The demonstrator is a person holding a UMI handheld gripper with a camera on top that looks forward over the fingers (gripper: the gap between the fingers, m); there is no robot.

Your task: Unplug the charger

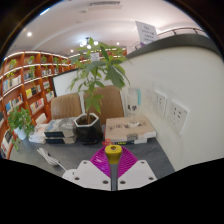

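My gripper point(113, 157) points over a grey table, and its two magenta pads point(100, 158) meet in a narrow V. A small yellow charger point(113, 149) with a rounded top is pinched between the fingertips and held above the table. White wall sockets point(160, 100) sit on the white wall to the right, well beyond the fingers. Another socket plate point(178, 113) is nearer along the same wall. No cable shows on the charger.
A potted green plant point(88, 125) stands on the grey table point(155, 152) just ahead. A shallow cardboard box point(129, 127) lies to its right and a grey case point(60, 129) to its left. Brown chairs point(68, 105) and bookshelves point(30, 85) lie beyond.
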